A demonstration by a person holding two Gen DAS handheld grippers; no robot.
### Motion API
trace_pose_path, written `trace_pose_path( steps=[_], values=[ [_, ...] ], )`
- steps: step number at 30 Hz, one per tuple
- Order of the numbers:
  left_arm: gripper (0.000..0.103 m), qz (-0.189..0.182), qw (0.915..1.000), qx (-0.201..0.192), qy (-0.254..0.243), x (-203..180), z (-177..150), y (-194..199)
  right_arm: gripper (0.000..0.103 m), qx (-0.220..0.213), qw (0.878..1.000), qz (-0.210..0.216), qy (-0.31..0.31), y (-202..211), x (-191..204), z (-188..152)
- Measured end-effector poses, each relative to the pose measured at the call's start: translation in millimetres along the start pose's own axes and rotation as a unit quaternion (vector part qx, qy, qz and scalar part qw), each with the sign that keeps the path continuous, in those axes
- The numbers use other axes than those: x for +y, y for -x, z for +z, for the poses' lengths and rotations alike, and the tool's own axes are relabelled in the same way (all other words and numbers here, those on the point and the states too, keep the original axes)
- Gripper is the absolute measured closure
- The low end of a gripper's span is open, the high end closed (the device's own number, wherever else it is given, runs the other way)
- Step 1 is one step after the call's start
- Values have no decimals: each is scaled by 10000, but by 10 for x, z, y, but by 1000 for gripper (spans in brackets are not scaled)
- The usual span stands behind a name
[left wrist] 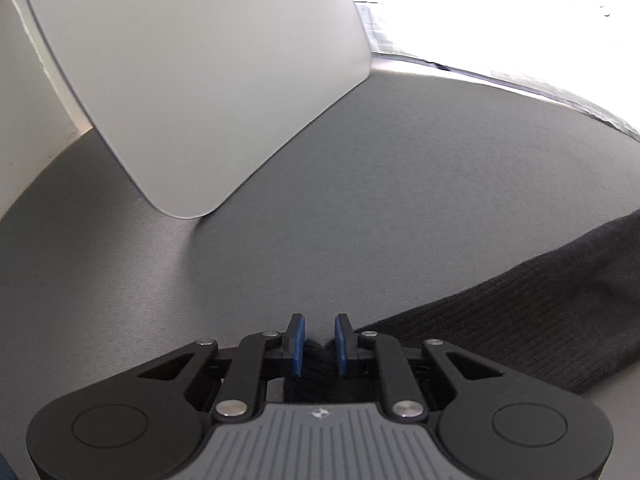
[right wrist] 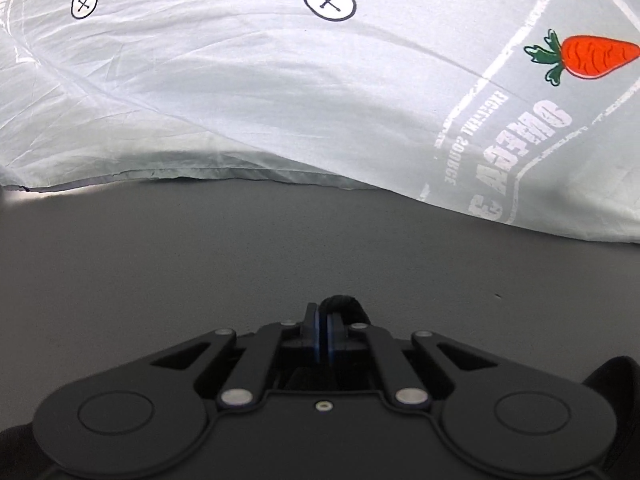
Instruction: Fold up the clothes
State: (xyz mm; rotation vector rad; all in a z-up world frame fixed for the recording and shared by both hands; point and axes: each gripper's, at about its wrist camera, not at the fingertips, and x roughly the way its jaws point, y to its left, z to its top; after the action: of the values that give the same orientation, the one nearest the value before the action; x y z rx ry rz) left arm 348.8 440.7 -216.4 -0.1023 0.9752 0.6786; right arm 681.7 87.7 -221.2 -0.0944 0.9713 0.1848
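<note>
A black ribbed knit garment (left wrist: pixel 540 312) lies on the grey table, running from the right edge toward my left gripper (left wrist: pixel 319 340). The left gripper's blue pads stand a small gap apart with dark knit fabric lying between and under them. My right gripper (right wrist: pixel 326 328) is shut, and a fold of the black garment (right wrist: pixel 342 304) bulges out just above its fingertips. More black fabric (right wrist: pixel 612 376) shows at the lower right of the right wrist view.
A white curved panel (left wrist: pixel 200 80) stands on the grey table (left wrist: pixel 360 200) at the left. A pale printed sheet (right wrist: pixel 280 100) with a carrot picture (right wrist: pixel 592 58) and button drawings hangs along the table's far edge.
</note>
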Motion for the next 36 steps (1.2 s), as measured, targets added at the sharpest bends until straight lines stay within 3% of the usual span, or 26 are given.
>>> trace_pose_path(
  steps=[1, 3, 4, 5, 7, 9, 12, 16, 17, 19, 20, 23, 26, 28, 30, 34, 36],
  values=[
    [83, 22, 10000, 2, 14, 58, -14, 7, 98, -38, 10000, 35, 21, 101, -8, -20],
    [80, -48, 10000, 6, 72, 174, -45, 33, 79, -267, 9995, 158, 72, 366, -12, -85],
    [77, -173, 9997, 16, 155, 215, -59, 55, 58, -402, 9989, 202, 100, 509, -18, -127],
    [70, -316, 9992, 25, 247, 253, -73, 79, 48, -566, 9981, 222, 135, 672, -31, -189],
    [62, -598, 9974, 41, 390, 301, -104, 133, 48, -714, 9967, 327, 197, 954, -66, -338],
    [47, -836, 9954, 58, 457, 297, -142, 191, 48, -706, 9964, 435, 152, 1223, -133, -546],
    [43, -1060, 9925, 99, 603, 252, -222, 251, 46, -562, 9970, 537, 49, 1505, -219, -903],
    [43, -1043, 9929, 231, 528, 140, -334, 207, 46, -259, 9988, 408, -3, 1753, -301, -1433],
    [44, -963, 9936, 171, 563, 118, -352, 216, 46, -170, 9990, 405, -74, 1785, -335, -1547],
    [70, -772, 9946, 34, 691, 85, -365, 248, 46, -47, 9988, 418, -258, 1854, -406, -1726],
    [94, -711, 9945, 6, 768, 68, -350, 265, 47, 1, 9984, 429, -361, 1889, -441, -1804],
    [102, -1017, 9889, -208, 1067, -14, -247, 485, 48, -24, 9971, 444, -624, 2018, -561, -1925],
    [102, -1662, 9792, -900, 739, -295, -108, 1057, 48, -268, 9949, 454, -862, 2189, -716, -1941],
    [102, -2316, 9632, -1317, 362, -599, -45, 1504, 48, -447, 9929, 436, -1015, 2309, -826, -1946],
    [102, -3132, 9368, -1550, -193, -1032, -65, 1935, 48, -626, 9903, 417, -1168, 2429, -935, -1950],
    [95, -4462, 8703, -1543, -1405, -2029, -316, 2478, 48, -828, 9851, 304, -1478, 2627, -1158, -2074],
    [70, -4600, 8490, -1375, -2205, -2459, -528, 2565, 48, -816, 9812, 248, -1730, 2678, -1289, -2207]
  ],
)
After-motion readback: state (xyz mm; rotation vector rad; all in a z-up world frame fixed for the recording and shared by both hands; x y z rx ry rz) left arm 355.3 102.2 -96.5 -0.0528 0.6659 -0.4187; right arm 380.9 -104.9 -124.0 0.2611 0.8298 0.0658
